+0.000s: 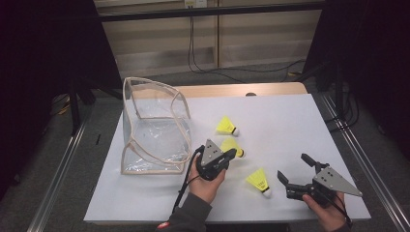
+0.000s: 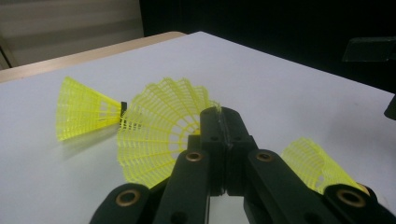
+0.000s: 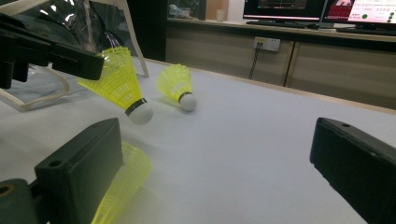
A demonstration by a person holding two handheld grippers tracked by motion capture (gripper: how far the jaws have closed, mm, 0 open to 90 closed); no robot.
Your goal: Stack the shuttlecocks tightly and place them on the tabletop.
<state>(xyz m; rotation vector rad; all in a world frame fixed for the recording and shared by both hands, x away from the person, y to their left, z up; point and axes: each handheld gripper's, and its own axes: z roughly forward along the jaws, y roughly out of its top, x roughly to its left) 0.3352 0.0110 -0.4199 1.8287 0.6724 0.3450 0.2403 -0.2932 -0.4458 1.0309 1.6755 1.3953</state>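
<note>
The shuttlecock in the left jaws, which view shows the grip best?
The left gripper view: the shut jaws pinch the held shuttlecock by its skirt rim. The right gripper view shows it lifted, cork down; the high view shows it partly hidden.

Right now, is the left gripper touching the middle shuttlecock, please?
Touching: in the left gripper view, the left gripper is shut on the skirt rim of the middle shuttlecock.

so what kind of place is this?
Probably a lab recording station: a white-topped table inside a metal frame, monitors on a back counter, wall socket, loose cables on the floor.
</note>
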